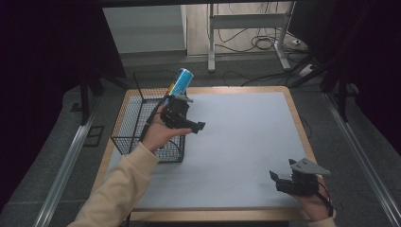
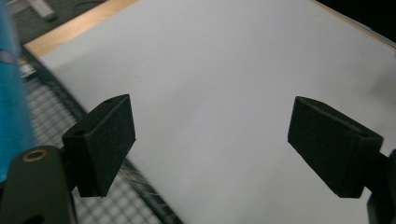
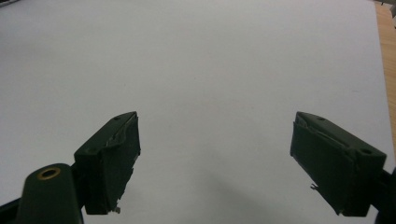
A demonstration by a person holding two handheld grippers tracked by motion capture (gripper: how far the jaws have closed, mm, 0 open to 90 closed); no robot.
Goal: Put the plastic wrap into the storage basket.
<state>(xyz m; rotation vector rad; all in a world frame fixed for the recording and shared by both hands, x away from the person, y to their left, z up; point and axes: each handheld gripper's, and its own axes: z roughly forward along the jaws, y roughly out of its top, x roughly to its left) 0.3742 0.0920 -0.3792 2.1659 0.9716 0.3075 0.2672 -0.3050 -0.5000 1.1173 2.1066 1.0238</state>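
- Left claw (image 1: 189,124) hovers over the near right corner of a black wire basket (image 1: 124,124), held up in a hand whose cream sleeve (image 1: 120,189) reaches in from the bottom left. Its two black jaws stand wide apart with nothing between them, so the claw is released.
- Just beyond that claw, a blue drink can (image 1: 180,81) leans at a tilt in the basket's far right corner, its silver top poking above the rim. My guess is it was placed there to be gathered up; whether its bottom end touches the basket floor is hidden by the hand.
- From the left gripper view, the can shows as a blurred blue strip (image 2: 11,98) at the far left edge, beside the claw rather than inside it, with the basket's mesh (image 2: 51,116) below and the pale mat (image 2: 224,70) ahead.
- Moving right, a white mat (image 1: 236,142) covers most of the wooden table (image 1: 298,123), likely laid to give a plain working surface.
- At the near right corner, the right claw (image 1: 283,179) rests low by the table edge, with a grey three-cornered plate (image 1: 309,166) on top. Its jaws are also spread wide and grasp nothing; it seems parked out of the way while the other hand works.
- Behind the table, cables (image 1: 265,42) trail across the floor around the legs of a metal stand (image 1: 246,21).
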